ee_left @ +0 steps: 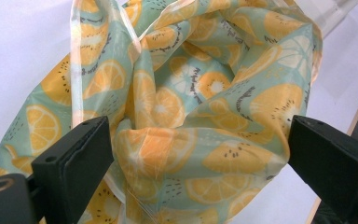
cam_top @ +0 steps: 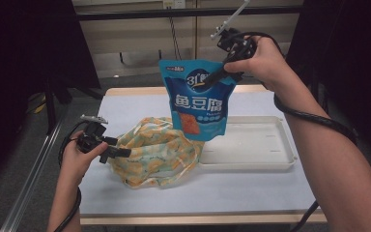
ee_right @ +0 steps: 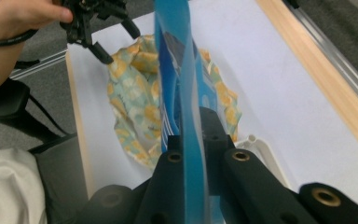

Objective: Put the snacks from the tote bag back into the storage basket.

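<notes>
Right hand-held gripper (cam_top: 211,80) raised above the surface's (cam_top: 251,186) far edge, forearm angled up, clamped tight on the blue pouch's (cam_top: 196,99) top, pouch hanging. Left hand-held gripper (cam_top: 121,152) low near the left edge, jaws spread around the fruit-print bag (cam_top: 157,150), not pinching.

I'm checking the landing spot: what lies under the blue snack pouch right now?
The blue snack pouch hangs from the right gripper. Under it lie the fruit-print bag and the white tray's left end. What the bag contains is hidden.
</notes>
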### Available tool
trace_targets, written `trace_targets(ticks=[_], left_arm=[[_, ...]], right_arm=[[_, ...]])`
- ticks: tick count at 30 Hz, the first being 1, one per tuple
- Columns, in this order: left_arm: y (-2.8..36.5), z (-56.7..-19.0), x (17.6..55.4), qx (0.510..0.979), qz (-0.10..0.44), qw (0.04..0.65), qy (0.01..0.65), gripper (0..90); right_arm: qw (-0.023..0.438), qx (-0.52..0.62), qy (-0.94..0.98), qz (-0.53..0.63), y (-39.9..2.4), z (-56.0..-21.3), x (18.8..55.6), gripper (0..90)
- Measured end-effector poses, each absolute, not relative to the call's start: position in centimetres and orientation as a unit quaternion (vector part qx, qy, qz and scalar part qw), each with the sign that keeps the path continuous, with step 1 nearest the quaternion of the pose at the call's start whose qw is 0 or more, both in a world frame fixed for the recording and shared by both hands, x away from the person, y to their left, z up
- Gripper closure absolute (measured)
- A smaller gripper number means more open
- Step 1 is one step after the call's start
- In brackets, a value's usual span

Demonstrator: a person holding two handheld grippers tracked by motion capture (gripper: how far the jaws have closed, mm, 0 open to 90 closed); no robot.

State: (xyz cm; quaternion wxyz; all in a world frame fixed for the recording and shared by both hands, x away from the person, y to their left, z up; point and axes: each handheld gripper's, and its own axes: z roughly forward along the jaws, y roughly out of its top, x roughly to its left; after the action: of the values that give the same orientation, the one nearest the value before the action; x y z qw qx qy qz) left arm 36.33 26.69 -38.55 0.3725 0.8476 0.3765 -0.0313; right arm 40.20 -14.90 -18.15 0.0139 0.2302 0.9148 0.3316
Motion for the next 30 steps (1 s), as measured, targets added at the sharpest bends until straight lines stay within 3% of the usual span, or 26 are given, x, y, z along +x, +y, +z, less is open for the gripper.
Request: trace_targets(ticks=[30], left_arm=[[26.4,-38.2,36.3,0.850,-0.024,0.365,0.378,6.9]], right_arm=[[0.017,0.260,0.910,0.323,-22.4,-22.8,38.4,90.0]])
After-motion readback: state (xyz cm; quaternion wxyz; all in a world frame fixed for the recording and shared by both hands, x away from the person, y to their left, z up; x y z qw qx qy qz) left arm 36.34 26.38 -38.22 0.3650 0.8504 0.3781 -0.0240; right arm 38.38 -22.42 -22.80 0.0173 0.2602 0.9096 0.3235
